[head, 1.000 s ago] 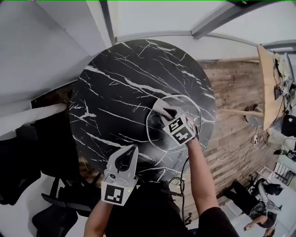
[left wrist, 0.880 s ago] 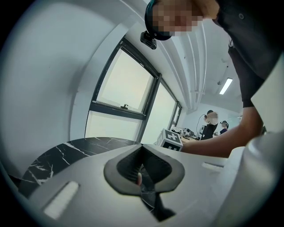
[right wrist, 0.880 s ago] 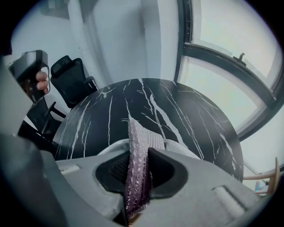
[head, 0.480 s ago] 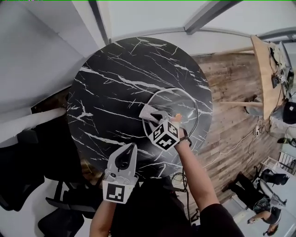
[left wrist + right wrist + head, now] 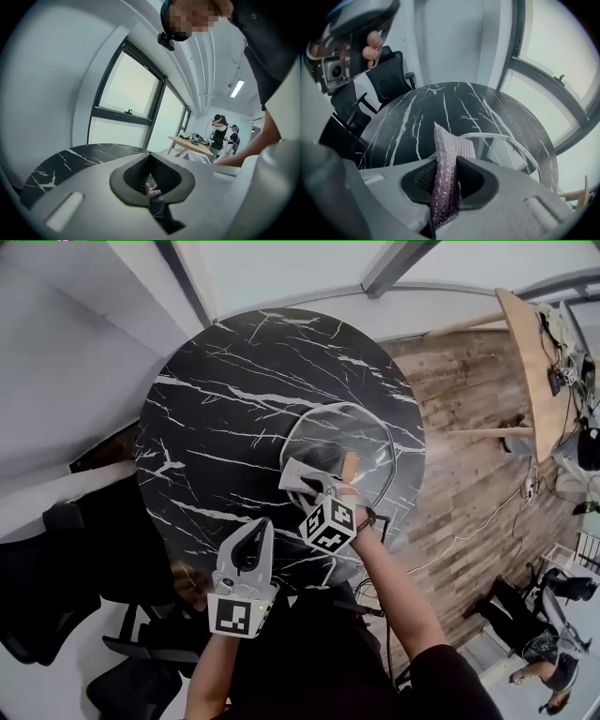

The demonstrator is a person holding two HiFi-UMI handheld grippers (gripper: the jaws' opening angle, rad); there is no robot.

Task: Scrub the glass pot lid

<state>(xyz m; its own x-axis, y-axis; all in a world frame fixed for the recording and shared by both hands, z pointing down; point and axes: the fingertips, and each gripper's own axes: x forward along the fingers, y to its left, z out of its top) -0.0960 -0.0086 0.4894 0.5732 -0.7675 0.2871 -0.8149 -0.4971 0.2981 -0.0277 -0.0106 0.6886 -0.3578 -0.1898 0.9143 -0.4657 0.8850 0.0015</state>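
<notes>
Cloth [image 5: 446, 159] gripped over lid [image 5: 361, 442]
Left tool [image 5: 265, 524] closed, empty, by the bench [image 5: 216, 381] edge; right tool [image 5: 322, 488] pinches the soft cloth over the glass lid's near rim. Lid lies flat: slippery, breakable, probably best steadied at its rim.

A round black marble table [image 5: 234, 399] with white veins stands on a wood-plank floor [image 5: 450, 381], close to plain white walls. Tall dark-framed windows [image 5: 125, 91] let in pale daylight. Black office chairs [image 5: 37, 596] sit beside the table. A cluttered wooden desk [image 5: 527, 343] stands well apart. A strip light [image 5: 237, 88] glows on the white ceiling.
</notes>
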